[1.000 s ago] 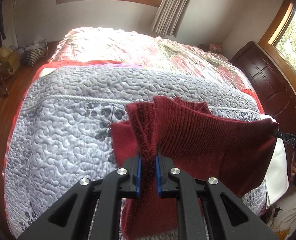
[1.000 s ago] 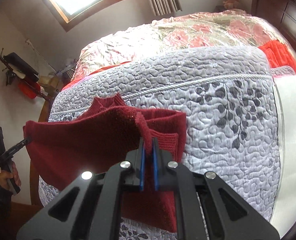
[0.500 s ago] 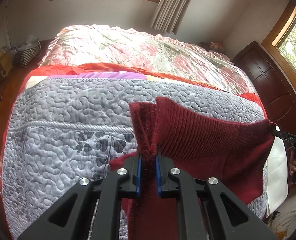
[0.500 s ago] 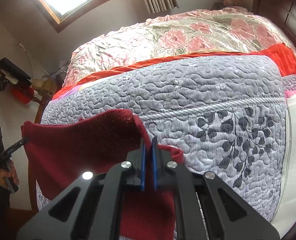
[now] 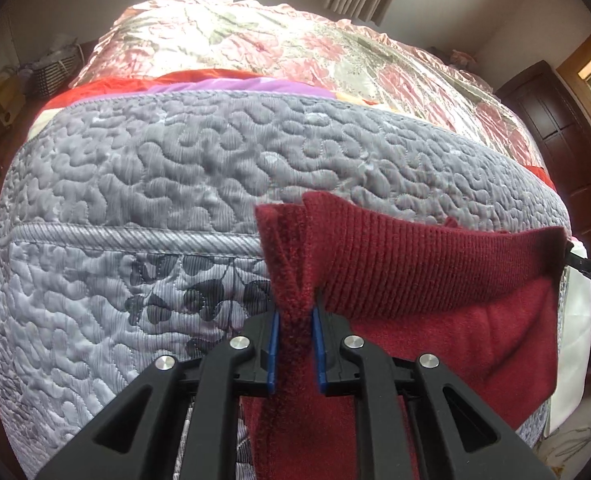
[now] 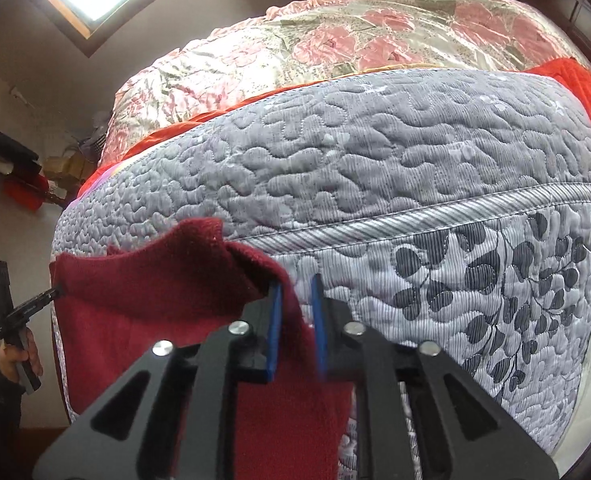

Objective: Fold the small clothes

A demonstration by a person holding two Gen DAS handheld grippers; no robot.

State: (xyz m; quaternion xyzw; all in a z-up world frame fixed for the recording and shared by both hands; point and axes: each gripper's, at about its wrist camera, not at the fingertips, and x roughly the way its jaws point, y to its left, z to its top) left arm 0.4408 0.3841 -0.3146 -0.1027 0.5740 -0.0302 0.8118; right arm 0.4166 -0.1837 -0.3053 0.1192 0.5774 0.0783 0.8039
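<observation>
The dark red knitted garment [image 5: 435,264] is stretched in the air between the two tools, its ribbed upper edge running side to side above the near part of the bed, roughly along the bed's near edge, while the rest hangs down toward the person. The left hand-held gripper [image 5: 294,340] is clenched on a bunched corner of that edge, with cloth packed between its blue pads. At the other end the right hand-held gripper [image 6: 295,332] has the opposite corner between its pads, but there the jaws stand slightly apart and the cloth is blurred, so I cannot tell whether it is pinching or letting go. Each corner sits right at its own tool, so neither hand is nearer; the long axis of the held edge joins them. Ahead of both lies the grey quilted bedspread [image 6: 375,168], bare and flat as far as the floral satin cover [image 6: 335,40] at the far end, with nothing in the way. The fold therefore probably turns on carrying the held edge forward over the quilt and laying it down square to the bed's near edge, both corners level.
</observation>
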